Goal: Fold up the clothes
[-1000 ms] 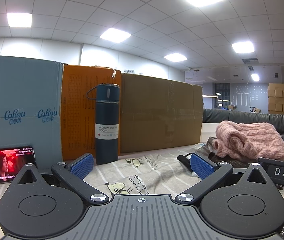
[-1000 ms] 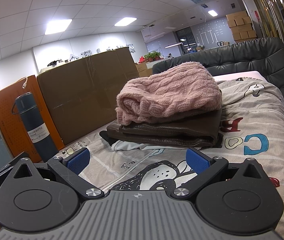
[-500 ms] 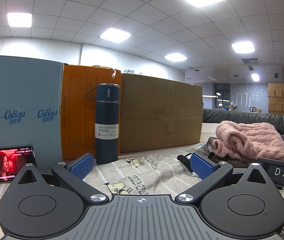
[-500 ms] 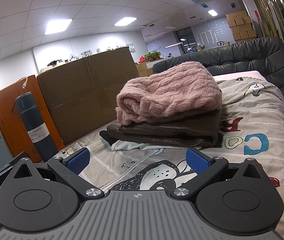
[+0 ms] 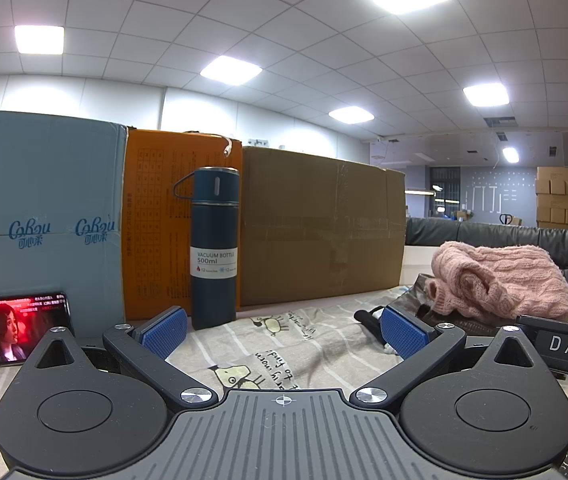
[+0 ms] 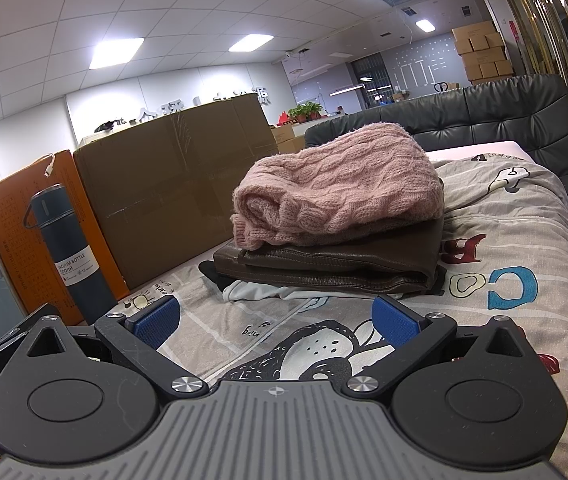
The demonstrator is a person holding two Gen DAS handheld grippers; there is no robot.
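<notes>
Nothing has moved since the earlier frames: both the left gripper (image 5: 283, 328) and right gripper (image 6: 275, 318) rest wide open and empty above the cartoon bedsheet (image 6: 504, 240). Beyond them, the folded pink sweater (image 6: 340, 192) tops a brown leather garment (image 6: 336, 264), long axis running left-right.

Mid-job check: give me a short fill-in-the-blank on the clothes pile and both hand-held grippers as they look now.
1. The garment on top of the pile is the ____ knit sweater.
2. Directly beneath it lies a folded ____ leather jacket.
3. The left hand-held gripper and the right hand-held gripper are both ____ and hold nothing.
4. The vacuum bottle stands ____ before the orange box.

Missing words: pink; brown; open; upright
</notes>
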